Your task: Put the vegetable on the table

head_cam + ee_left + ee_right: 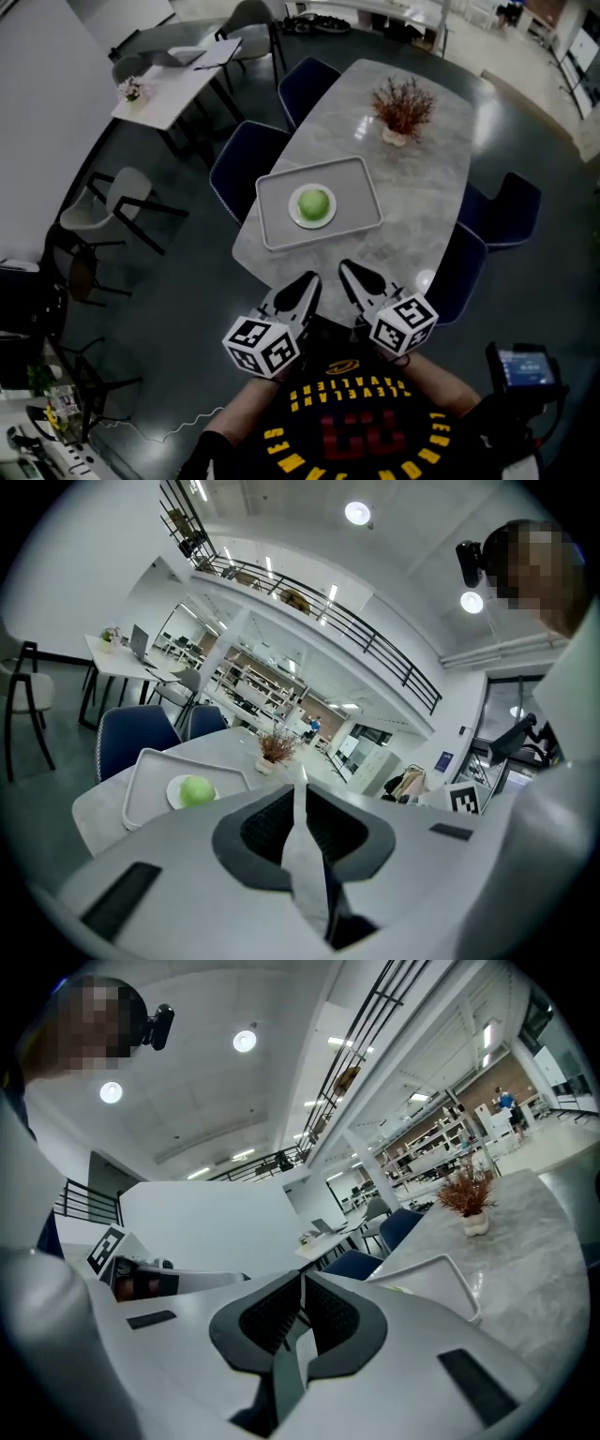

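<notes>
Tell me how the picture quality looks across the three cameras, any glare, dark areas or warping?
Head view: dim, darkening toward the corners, with glare spots on the table, yet the green vegetable reads clearly. Left gripper view: strong fisheye bending the railing, ceiling lights blooming, the left gripper soft up close. Right gripper view: same warping and dark circular border, the right gripper blurred.

An open-plan office: marble table [412, 187] ringed by blue chairs [246, 164]; white desk [173, 84] with laptop [183, 58]; mezzanine railing [375, 644].
</notes>
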{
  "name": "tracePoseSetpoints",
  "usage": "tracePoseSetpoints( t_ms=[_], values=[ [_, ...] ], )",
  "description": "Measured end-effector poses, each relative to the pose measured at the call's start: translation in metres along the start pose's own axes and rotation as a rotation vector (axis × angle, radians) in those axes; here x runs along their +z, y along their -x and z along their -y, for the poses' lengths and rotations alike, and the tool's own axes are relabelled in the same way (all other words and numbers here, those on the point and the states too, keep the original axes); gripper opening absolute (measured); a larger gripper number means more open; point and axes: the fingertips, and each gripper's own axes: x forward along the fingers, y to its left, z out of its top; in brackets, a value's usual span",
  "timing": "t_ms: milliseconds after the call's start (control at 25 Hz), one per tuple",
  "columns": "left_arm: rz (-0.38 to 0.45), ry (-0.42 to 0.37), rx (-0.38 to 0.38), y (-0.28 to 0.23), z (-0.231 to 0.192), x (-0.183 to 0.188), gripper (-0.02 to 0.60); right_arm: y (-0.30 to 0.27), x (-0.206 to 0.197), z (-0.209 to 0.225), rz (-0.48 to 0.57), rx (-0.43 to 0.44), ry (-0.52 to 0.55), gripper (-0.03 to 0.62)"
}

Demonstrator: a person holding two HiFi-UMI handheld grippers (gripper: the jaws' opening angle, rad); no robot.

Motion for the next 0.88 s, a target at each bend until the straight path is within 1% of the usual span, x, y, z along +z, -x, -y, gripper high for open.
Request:
tracePoseSetpoints(
  t_ms=[160, 360, 400, 440, 480, 560, 760, 880],
  values=[
    [-0.057, 0.001, -0.041, -0.021, -0.008, 0.003, 0.041, -0.004, 0.000, 0.021, 0.000, -0.082, -0.039, 0.005],
    [-0.090, -0.029, -0.044, -0.048, -0.033, 0.017, 0.043, -0.025, 0.015, 0.038, 0.024, -0.141, -0.031, 0.008],
    [-0.096, -0.027, -0.046, -0.053, -0.038, 0.020, 0.043, -0.028, 0.018, 0.044, 0.030, -0.163, -0.036, 0.060],
    [-0.103, -0.023, -0.048, -0.058, -0.044, 0.022, 0.071, -0.032, 0.020, 0.049, 0.033, -0.185, -0.043, 0.083],
    [-0.113, -0.019, -0.047, -0.063, -0.051, 0.023, 0.089, -0.035, 0.020, 0.055, 0.031, -0.205, -0.052, 0.084],
    [-0.140, -0.003, -0.036, -0.072, -0.071, 0.021, 0.089, -0.044, 0.014, 0.067, 0.009, -0.243, -0.069, 0.083],
    [-0.221, 0.073, 0.009, -0.093, -0.130, 0.009, 0.089, -0.065, -0.012, 0.103, -0.087, -0.346, -0.098, 0.083],
    [-0.254, 0.080, 0.043, -0.112, -0.169, 0.007, 0.089, -0.078, -0.023, 0.133, -0.119, -0.398, -0.115, 0.083]
  ],
)
